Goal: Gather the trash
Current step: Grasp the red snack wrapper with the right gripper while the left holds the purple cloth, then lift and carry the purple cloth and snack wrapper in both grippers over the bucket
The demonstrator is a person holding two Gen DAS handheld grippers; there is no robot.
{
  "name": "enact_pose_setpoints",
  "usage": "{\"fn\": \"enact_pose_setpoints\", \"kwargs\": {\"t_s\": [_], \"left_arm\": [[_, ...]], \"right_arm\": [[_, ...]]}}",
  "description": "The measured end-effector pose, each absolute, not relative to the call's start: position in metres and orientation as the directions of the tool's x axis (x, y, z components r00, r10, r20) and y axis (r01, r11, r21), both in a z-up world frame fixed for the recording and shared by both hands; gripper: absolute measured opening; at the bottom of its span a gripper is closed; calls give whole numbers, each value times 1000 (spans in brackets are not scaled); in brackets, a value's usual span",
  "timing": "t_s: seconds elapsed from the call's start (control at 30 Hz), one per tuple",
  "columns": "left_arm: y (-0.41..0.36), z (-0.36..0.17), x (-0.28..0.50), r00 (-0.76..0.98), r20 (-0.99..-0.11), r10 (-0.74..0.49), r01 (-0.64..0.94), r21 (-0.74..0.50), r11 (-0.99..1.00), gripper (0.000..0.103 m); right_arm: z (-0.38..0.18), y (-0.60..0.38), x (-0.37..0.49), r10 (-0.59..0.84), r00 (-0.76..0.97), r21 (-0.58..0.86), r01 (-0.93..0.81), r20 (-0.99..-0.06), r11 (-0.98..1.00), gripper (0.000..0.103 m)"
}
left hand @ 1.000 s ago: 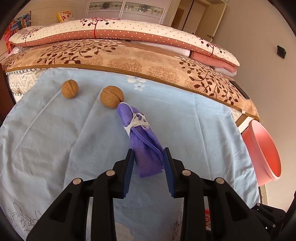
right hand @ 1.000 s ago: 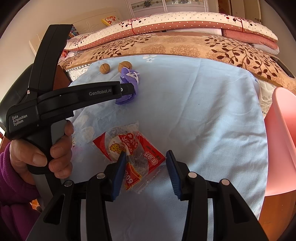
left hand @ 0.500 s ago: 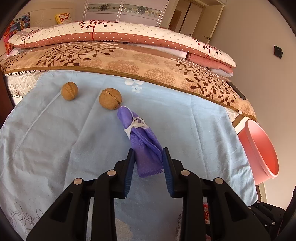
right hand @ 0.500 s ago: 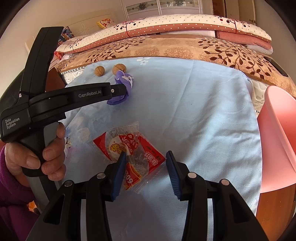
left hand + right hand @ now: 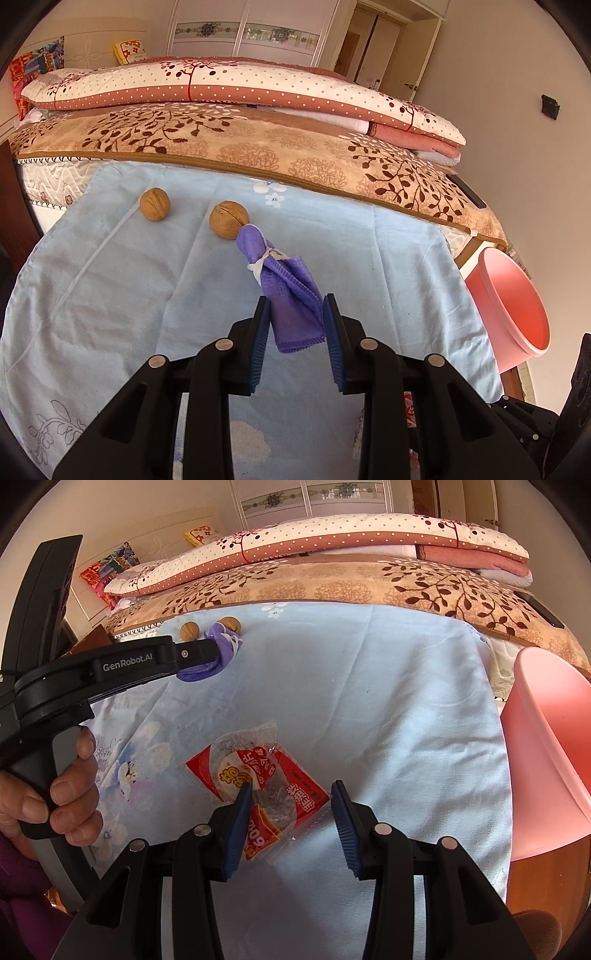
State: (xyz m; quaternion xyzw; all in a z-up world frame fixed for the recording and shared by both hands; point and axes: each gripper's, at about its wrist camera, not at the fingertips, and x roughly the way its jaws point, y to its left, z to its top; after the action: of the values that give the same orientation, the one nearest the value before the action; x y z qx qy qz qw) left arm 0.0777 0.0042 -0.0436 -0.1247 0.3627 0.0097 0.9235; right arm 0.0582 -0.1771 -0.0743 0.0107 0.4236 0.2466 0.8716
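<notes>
A purple cloth bundle [image 5: 284,284] tied with a white string lies on the light blue sheet [image 5: 129,295]. My left gripper [image 5: 295,314] is open with the cloth's near end between its fingers; whether they touch it I cannot tell. It also shows in the right wrist view [image 5: 207,653] over the cloth [image 5: 221,646]. A red and clear snack wrapper [image 5: 258,779] lies on the sheet. My right gripper [image 5: 291,794] is open around the wrapper's near end. A pink bin [image 5: 546,746] stands at the right, also in the left wrist view [image 5: 509,302].
Two walnuts [image 5: 155,208] [image 5: 229,224] lie on the sheet beyond the cloth, the nearer one touching it. Folded quilts [image 5: 240,88] are stacked at the back of the bed. A dark phone [image 5: 467,190] lies on the brown blanket at the right.
The left gripper's jaws have narrowed slightly around the purple cloth and the view has tilted up a little. The right gripper stays open over the wrapper.
</notes>
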Motion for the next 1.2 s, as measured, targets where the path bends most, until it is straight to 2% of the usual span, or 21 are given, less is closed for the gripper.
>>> {"fn": "enact_pose_setpoints", "kwargs": {"t_s": [0.4,0.63,0.87,1.2], "left_arm": [[-5,-24,69,775,-632,-29,-106,-175,979,29],[-14,-17,74,792,-611,-9,-98,-141,985,29],[-27,-13,81,803,-595,-10,-73,-115,991,29],[-46,-9,85,815,-579,-22,-33,-84,996,29]], "right_arm": [[-66,-185,49,423,588,215,-391,-689,895,43],[-51,-202,48,366,664,189,-325,-652,927,43],[-37,-229,54,329,714,231,-235,-618,944,43],[-23,-249,56,311,754,259,-192,-578,947,43]]}}
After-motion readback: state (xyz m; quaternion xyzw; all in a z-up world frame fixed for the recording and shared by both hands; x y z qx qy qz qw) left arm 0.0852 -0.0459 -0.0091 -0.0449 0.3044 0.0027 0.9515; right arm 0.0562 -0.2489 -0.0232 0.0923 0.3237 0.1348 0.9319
